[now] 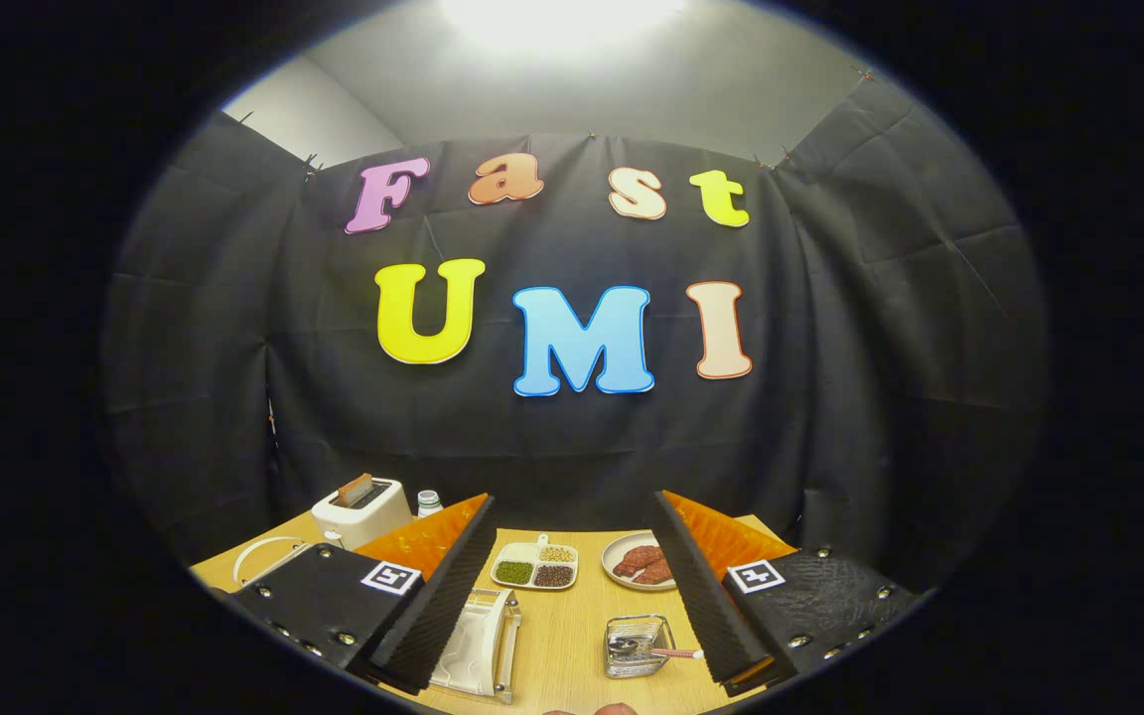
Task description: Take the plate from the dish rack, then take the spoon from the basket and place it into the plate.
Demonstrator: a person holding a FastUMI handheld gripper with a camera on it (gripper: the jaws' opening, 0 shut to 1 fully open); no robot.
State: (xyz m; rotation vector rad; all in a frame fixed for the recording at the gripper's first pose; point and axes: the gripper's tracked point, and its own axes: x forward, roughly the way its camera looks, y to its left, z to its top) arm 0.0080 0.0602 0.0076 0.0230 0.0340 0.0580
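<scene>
The gripper (572, 586) hung above the desk (572, 636), its fingers spread wide and holding nothing. Between them, by the near edge, stood the dish rack (478, 645) with the white plate (468, 650) in it, and beside it the wire basket (637, 645) holding the spoon (646, 652) — handle poking out. Beyond lay a divided dish (535, 566) of beans and a plate of meat (640, 563); a toaster (361, 509) stood at the far left corner.

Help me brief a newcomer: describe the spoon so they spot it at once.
On the wooden table, between the open gripper fingers, sits a small wire basket. The spoon lies in it, its pink-striped handle poking out toward the right finger; nothing else there has one.
</scene>
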